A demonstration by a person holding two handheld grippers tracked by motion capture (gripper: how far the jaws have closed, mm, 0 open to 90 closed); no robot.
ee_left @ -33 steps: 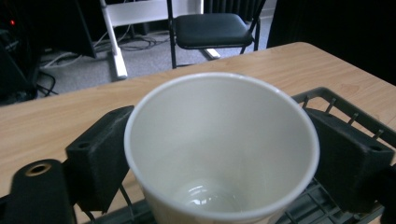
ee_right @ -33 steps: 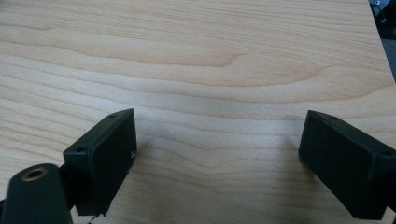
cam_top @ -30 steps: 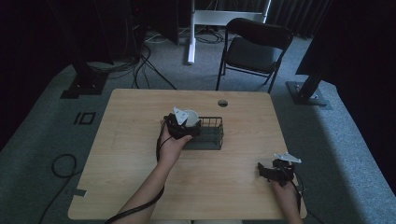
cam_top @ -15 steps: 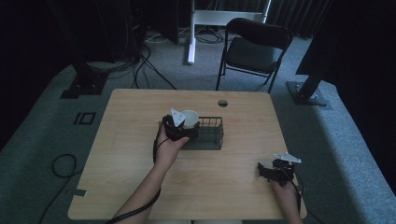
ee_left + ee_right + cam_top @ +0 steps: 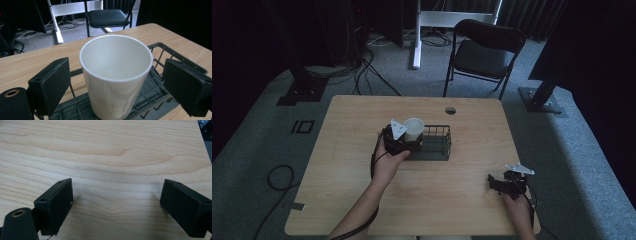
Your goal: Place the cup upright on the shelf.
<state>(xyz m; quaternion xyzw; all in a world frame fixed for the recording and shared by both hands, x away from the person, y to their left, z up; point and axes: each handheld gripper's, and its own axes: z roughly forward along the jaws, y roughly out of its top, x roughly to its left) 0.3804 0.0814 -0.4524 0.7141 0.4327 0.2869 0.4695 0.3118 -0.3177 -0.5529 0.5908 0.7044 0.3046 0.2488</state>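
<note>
the white cup (image 5: 116,75) stands upright at the left end of the wire basket (image 5: 438,145) on the worktop (image 5: 362,115), between the left tool's (image 5: 409,140) parted, non-touching jaws; it looks light, thin-walled and crushable, best gripped gently mid-wall, while the right tool (image 5: 120,202) rests open, well away from the basket.

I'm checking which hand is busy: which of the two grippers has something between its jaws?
The left gripper: a white cup stands between its jaws in the wire basket. The right gripper has bare table between its jaws.

Dim room, dark edges; close views brighter, with soft shadows.
</note>
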